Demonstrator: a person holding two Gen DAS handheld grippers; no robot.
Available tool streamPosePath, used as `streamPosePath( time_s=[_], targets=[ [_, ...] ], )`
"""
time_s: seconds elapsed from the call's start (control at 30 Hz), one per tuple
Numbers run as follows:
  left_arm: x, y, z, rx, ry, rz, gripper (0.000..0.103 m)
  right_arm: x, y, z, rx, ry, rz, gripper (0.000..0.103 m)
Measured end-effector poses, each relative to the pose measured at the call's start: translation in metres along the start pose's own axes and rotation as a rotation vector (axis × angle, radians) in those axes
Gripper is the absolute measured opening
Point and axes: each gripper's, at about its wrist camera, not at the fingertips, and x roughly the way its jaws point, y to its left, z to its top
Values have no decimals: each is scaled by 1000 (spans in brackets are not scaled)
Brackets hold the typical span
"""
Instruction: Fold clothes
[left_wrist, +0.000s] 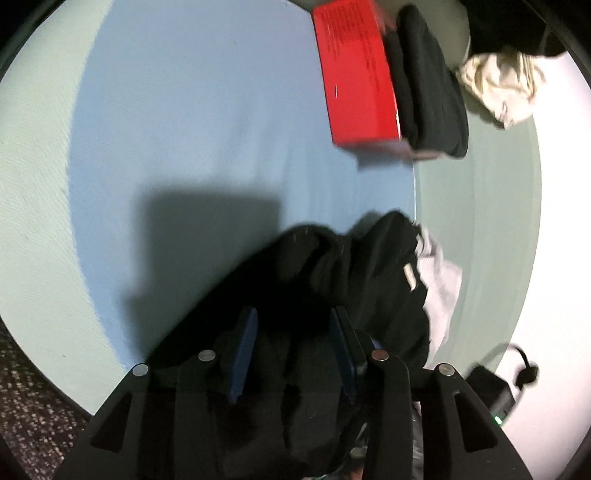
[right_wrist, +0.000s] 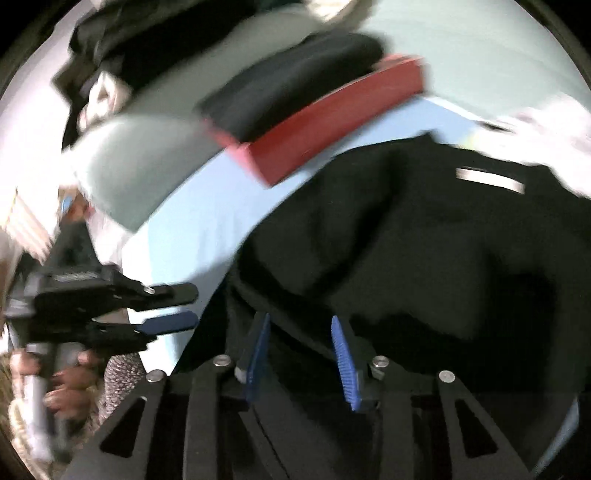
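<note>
Lying in a bunch on the light blue mat (left_wrist: 184, 129) is a black garment (left_wrist: 351, 266), with a small white tag near its edge. The mat sits on a round pale green surface (left_wrist: 33, 192). The left tool (left_wrist: 291, 332) hangs over the black cloth with its blue fingers apart; they do not press on it. The right tool (right_wrist: 301, 336) is also over the black garment, fingers spread, gripping nothing. A red box (left_wrist: 354, 77) stands farther off on the mat, with folded dark clothes (left_wrist: 428, 85) just beside it. A white cloth (left_wrist: 439, 280) peeks out beside the black garment.
</note>
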Motion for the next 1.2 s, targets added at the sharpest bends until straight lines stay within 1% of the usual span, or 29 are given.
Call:
streamPosePath(
  time_s=[0.07,0.1,0.13,0.17,0.2,0.3,0.37,0.4,0.47,0.5,0.6,0.63,0.67,0.7,0.73,0.77,0.8,0.87,0.9,0.93,1.0,1.03,1.07,1.1,1.17,1.2],
  targets=[
    [-1,-4,4,10,0,5,42,25,13,7,-31,35,-15,40],
    [0,-8,5,19,1,16,42,32,16,9,-41,35,-42,35],
    [1,-11,7,29,3,27,42,38,18,10,-50,36,-70,15],
    [3,-15,9,36,5,36,42,40,16,10,-38,38,-95,6],
    [6,-18,10,36,11,40,42,35,8,11,10,31,-79,3],
    [18,-28,13,34,38,47,42,17,-17,13,134,7,-37,3],
    [32,-36,12,24,64,38,42,-5,-42,6,220,-16,-15,3],
    [39,-40,12,19,78,33,42,-11,-50,3,245,-19,-19,3],
    [51,-46,13,11,95,21,42,-25,-71,-12,301,-9,-57,3],
    [57,-48,14,6,103,16,42,-27,-76,-17,308,4,-71,3],
    [75,-51,14,-10,138,12,42,-26,-91,-42,302,94,-128,3],
    [81,-51,14,-9,153,12,42,-27,-93,-47,295,109,-137,4],
    [86,-52,12,-3,171,4,41,-28,-95,-52,288,123,-147,6],
    [89,-52,10,-4,179,-3,41,-30,-97,-57,284,133,-153,13],
    [92,-51,9,-7,183,-7,41,-38,-98,-55,301,107,-129,33],
    [92,-50,9,-14,175,-6,38,-45,-100,-54,317,80,-106,42],
    [93,-49,9,-21,166,-4,33,-53,-101,-52,333,52,-81,46],
    [93,-44,11,-44,152,-3,27,-65,-97,-38,333,-6,-27,47],
    [93,-41,13,-56,146,-5,23,-68,-93,-31,319,-23,-26,49],
    [92,-40,14,-64,140,-13,22,-69,-85,-20,291,-43,-38,53],
    [91,-38,16,-71,127,-30,14,-62,-71,-1,228,-46,-53,55],
    [90,-37,18,-76,115,-36,13,-52,-61,9,199,-27,-53,58],
    [89,-37,19,-82,102,-43,12,-42,-52,18,172,-8,-53,57],
    [88,-36,20,-88,90,-50,11,-31,-47,24,160,9,-54,56],
    [84,-31,25,-106,70,-61,10,-10,-34,34,129,46,-86,35],
    [81,-27,29,-112,59,-63,9,-1,-29,39,109,68,-126,14]
  ],
)
